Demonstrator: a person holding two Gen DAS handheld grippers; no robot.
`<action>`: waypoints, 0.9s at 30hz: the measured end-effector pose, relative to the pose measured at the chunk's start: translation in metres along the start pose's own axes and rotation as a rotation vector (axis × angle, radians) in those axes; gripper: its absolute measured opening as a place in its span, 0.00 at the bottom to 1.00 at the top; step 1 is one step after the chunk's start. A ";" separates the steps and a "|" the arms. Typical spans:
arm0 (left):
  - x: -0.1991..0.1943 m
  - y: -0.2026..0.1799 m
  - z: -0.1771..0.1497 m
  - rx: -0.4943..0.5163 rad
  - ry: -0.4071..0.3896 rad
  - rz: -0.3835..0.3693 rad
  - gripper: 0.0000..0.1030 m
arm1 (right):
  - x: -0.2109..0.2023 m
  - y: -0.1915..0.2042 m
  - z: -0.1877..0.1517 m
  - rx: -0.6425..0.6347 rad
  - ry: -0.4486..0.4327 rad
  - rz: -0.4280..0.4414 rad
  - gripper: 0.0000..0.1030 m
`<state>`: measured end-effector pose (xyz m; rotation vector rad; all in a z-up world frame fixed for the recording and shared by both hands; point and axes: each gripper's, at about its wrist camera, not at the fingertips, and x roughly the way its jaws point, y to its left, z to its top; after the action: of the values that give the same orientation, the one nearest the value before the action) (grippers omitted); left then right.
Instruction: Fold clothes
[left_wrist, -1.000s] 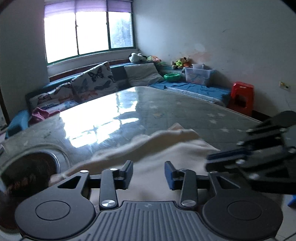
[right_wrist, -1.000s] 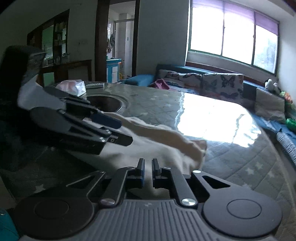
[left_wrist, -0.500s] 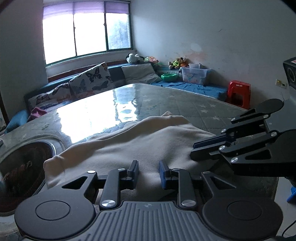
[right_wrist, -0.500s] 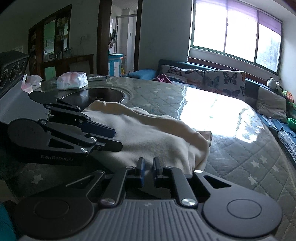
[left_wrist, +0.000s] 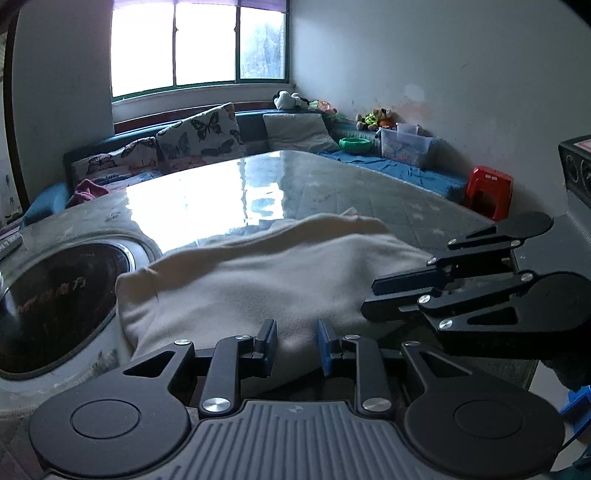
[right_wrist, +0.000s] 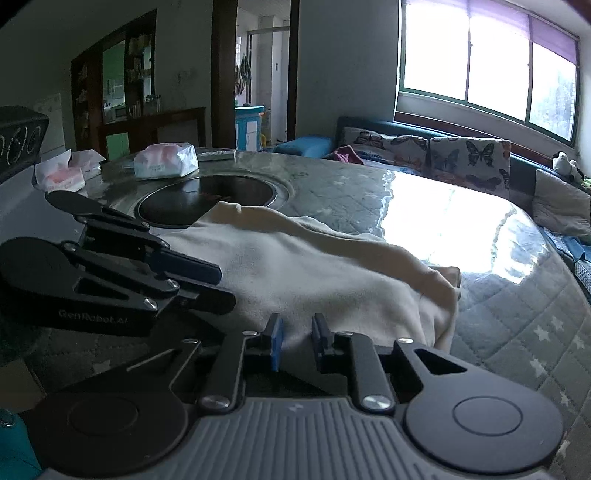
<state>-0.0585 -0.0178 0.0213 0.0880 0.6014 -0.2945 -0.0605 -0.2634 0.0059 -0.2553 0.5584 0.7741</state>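
both grippers have parted since half a second ago: left gripper (left_wrist: 294, 341) and right gripper (right_wrist: 297, 338) now gape narrowly, seemingly clear of the cream garment (left_wrist: 258, 280) on the table (left_wrist: 388, 206).

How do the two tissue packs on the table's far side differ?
In the right wrist view, the nearer tissue pack looks full, closed and sits by the round inset's rim. The outer tissue pack sits further left at the table edge, with tissue sticking up. Both are soft white-and-pink packs lying flat.

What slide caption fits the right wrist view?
Right gripper open at near edge of cream garment, left gripper alongside.
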 end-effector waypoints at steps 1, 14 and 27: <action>0.000 0.000 0.000 -0.001 -0.001 0.001 0.26 | 0.000 0.000 0.000 0.002 0.001 0.000 0.16; -0.039 0.043 -0.004 -0.140 -0.021 0.119 0.27 | 0.005 0.013 0.027 -0.028 -0.027 0.088 0.18; -0.044 0.068 -0.006 -0.230 -0.004 0.114 0.27 | 0.014 0.021 0.027 -0.034 0.005 0.113 0.22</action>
<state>-0.0756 0.0593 0.0412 -0.0991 0.6205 -0.1135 -0.0574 -0.2301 0.0199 -0.2589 0.5684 0.8931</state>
